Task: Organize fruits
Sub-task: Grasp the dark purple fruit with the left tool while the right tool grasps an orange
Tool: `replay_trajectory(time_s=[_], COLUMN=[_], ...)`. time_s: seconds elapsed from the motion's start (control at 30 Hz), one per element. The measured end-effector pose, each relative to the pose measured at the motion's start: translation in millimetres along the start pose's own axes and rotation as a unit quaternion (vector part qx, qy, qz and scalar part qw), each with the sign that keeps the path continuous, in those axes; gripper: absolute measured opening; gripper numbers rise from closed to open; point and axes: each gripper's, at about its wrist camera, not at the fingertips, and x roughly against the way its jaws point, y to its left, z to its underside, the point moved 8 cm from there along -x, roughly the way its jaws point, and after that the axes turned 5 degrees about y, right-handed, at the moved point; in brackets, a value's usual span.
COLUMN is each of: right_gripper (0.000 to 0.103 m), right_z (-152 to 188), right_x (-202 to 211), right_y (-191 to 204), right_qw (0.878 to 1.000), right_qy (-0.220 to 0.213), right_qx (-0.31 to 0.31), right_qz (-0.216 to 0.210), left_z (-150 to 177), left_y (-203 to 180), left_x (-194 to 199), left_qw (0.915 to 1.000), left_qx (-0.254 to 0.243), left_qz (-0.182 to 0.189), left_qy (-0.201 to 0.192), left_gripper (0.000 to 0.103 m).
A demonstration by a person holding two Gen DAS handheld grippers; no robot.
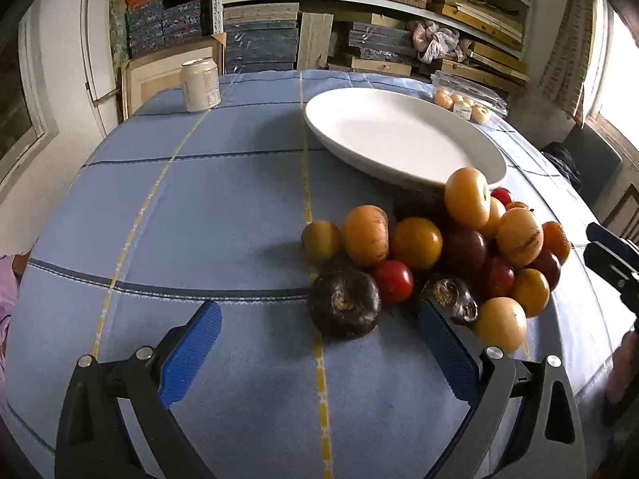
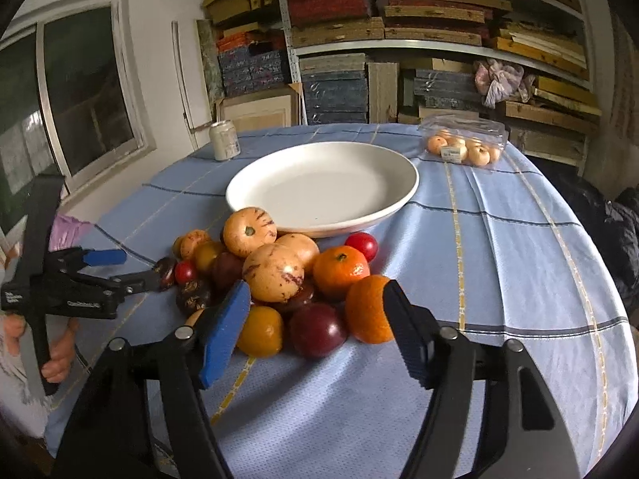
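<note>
Both wrist views face fruit pile (image 1: 431, 255) closely

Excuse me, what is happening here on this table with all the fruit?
A person holds a claw in each hand over a pile of fruit on a blue tablecloth. The white plate behind is still empty. The right claw is around the plum, not yet gripping. The left claw is open, with a dark fruit between its fingers.

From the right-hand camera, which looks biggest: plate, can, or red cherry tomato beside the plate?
1. White plate, clearly largest.
2. Can.
3. Red cherry tomato; it sits nearer the camera, so its gap to the can is unsure.
</note>
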Motion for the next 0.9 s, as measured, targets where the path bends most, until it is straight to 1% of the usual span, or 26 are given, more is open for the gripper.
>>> replay_trajectory(time_s=[0.13,0.2,0.27,0.3,0.47,0.5,0.57,0.63,0.7,0.8,0.83,0.9], right_gripper=[0.071,0.071,0.071,0.071,0.071,0.071,0.072,0.072,0.071,0.071,0.072,0.072], right_z=[2.7,3.7,5.4,6.1,10.3,10.9,11.5,12.2,11.8,10.5,10.4,10.2], right_x=[-0.8,-3.6,-6.9,-8.1,-14.2,-15.0,-16.0,-16.1,-15.2,-14.8,-14.4,-13.7], right_y=[-4.9,-6.2,-6.7,-7.4,-13.9,-15.1,-16.7,-18.0,-19.6,-22.2,-22.5,-21.4], right_qw=[1.0,1.0,1.0,1.0,0.999,0.999,0.999,0.998,0.998,0.998,0.998,0.998], right_qy=[0.008,0.013,0.019,0.022,0.035,0.037,0.039,0.039,0.038,0.036,0.035,0.035], right_qx=[-0.008,-0.009,-0.011,-0.012,-0.024,-0.028,-0.031,-0.032,-0.034,-0.039,-0.04,-0.039], right_qz=[0.003,0.005,0.009,0.011,0.018,0.018,0.02,0.021,0.021,0.02,0.02,0.02], left_z=[-0.1,-1.5,-3.1,-4.2,-6.9,-7.5,-7.9,-7.0,-6.6,-4.9,-4.6,-4.9], left_y=[-10.2,-16.2,-20.0,-21.4,-19.6,-18.2,-17.3,-15.3,-15.8,-16.9,-17.5,-16.7], left_x=[-3.0,-6.4,-7.3,-7.3,-12.2,-13.3,-14.3,-16.9,-16.5,-15.9,-16.9,-19.6], left_qw=[0.9994,0.9988,0.9984,0.9982,0.9989,0.9989,0.9987,0.9988,0.9984,0.9986,0.9986,0.9987], left_qx=[-0.032,-0.046,-0.054,-0.058,-0.043,-0.037,-0.032,-0.03,-0.028,-0.04,-0.043,-0.042], left_qz=[-0.015,-0.015,-0.015,-0.011,0.022,0.029,0.038,0.037,0.046,0.033,0.028,0.025], left_qy=[-0.004,-0.003,-0.006,-0.008,0.001,0.004,0.007,0.013,0.015,0.013,0.014,0.016], left_gripper=[0.1,0.099,0.097,0.093,0.088,0.084,0.08,0.07,0.068,0.068,0.069,0.07])
